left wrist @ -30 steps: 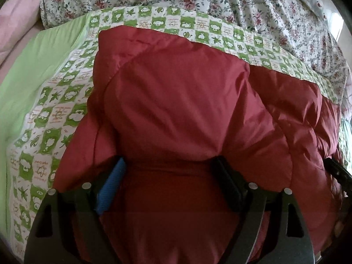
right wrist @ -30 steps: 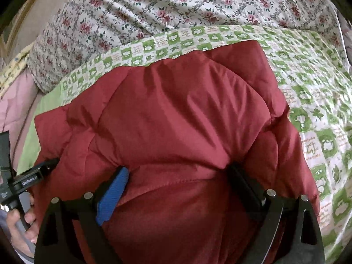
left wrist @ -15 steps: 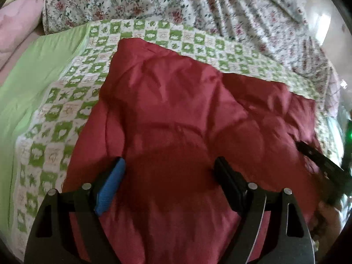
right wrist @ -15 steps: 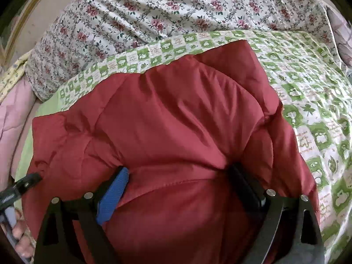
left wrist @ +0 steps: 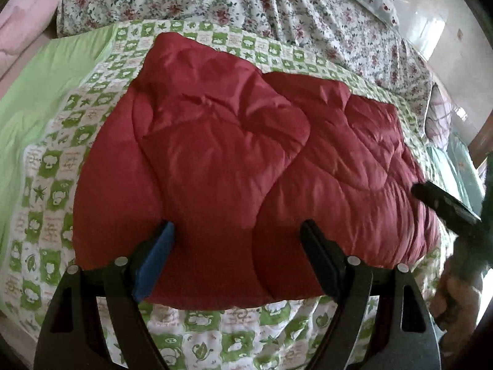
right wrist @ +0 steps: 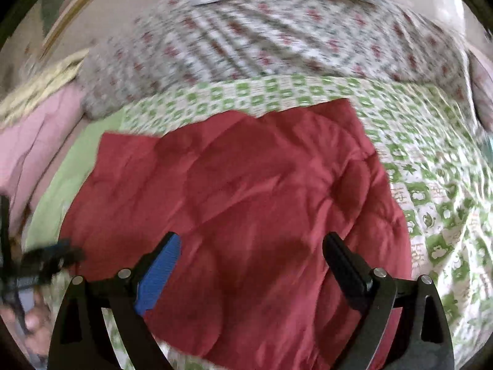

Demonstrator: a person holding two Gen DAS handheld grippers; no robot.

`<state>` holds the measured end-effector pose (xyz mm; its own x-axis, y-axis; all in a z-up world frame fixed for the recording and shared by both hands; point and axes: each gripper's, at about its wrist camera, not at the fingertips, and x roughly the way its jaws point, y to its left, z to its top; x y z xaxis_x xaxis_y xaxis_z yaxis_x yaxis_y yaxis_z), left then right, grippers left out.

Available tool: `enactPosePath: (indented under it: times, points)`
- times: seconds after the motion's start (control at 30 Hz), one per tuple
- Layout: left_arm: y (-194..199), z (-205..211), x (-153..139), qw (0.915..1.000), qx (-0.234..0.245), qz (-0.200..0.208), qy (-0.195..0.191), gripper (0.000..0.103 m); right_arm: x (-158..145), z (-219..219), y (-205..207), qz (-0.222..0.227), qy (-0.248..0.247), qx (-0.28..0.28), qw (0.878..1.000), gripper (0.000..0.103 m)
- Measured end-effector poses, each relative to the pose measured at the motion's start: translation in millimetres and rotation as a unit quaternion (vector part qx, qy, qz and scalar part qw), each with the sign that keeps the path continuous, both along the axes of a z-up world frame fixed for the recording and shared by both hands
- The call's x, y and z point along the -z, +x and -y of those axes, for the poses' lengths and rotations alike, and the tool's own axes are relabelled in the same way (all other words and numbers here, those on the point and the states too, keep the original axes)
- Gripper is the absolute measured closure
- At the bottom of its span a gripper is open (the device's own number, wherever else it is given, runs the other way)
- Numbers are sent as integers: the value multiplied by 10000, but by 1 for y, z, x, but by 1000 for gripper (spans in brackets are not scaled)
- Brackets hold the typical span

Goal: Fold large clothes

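Both grippers now backed off red jacket, wide open, empty; green-check bedspread, floral quilt behind.

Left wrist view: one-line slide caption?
Open left gripper above a folded red padded garment lying on a green-checked bedspread.

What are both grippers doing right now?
Left gripper: open, holding nothing, over the puffy red quilted jacket.
Right gripper: open, holding nothing.
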<state>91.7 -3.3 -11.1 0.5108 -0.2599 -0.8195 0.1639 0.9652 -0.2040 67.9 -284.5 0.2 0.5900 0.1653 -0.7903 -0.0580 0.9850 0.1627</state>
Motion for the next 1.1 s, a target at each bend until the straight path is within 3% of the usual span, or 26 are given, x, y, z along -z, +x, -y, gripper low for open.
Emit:
enactPosePath:
  times: [0.13, 0.3, 0.93, 1.1]
  points:
    - [1, 6, 8, 9999, -13, -75, 145, 19, 24, -4, -11, -374, -556, 40, 9977, 9]
    - [-3, 15, 16, 9993, 61, -61, 375, 17, 49, 21, -18, -613, -26, 233, 9978, 8]
    - [-7, 24, 26, 9971, 79, 66, 749, 15, 53, 16, -28, -468, -134, 334, 9983, 8]
    - [-5, 25, 26, 9969, 65, 35, 787, 15, 34, 10, -34, -317, -260, 388, 9984, 8]
